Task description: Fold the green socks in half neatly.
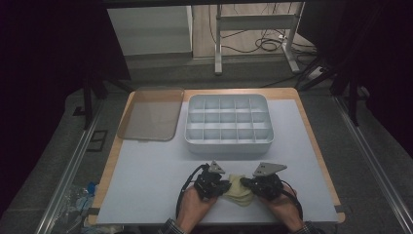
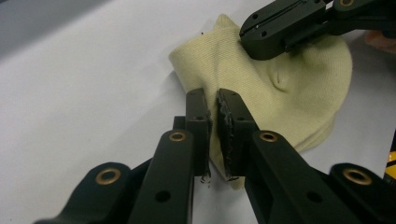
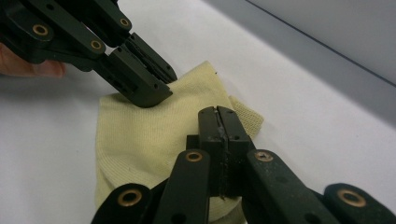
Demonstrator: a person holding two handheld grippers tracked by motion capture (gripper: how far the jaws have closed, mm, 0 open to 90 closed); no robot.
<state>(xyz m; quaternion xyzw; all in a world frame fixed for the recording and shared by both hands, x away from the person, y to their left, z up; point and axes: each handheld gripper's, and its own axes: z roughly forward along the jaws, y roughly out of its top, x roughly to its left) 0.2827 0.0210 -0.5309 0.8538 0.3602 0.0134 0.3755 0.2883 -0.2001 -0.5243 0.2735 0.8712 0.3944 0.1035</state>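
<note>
Simply unmarked pale yellow cloth (image 2: 289, 88)

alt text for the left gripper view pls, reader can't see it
The left gripper, its two black jaws nearly together, pinches the near edge of a pale yellow knitted cloth lying on a white table. The right gripper comes in from the top right, its tip on the cloth's far side.

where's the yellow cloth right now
In the high view the yellow cloth lies at the near edge of the table, between the left gripper and right gripper, nearer than the divided tray.
</note>
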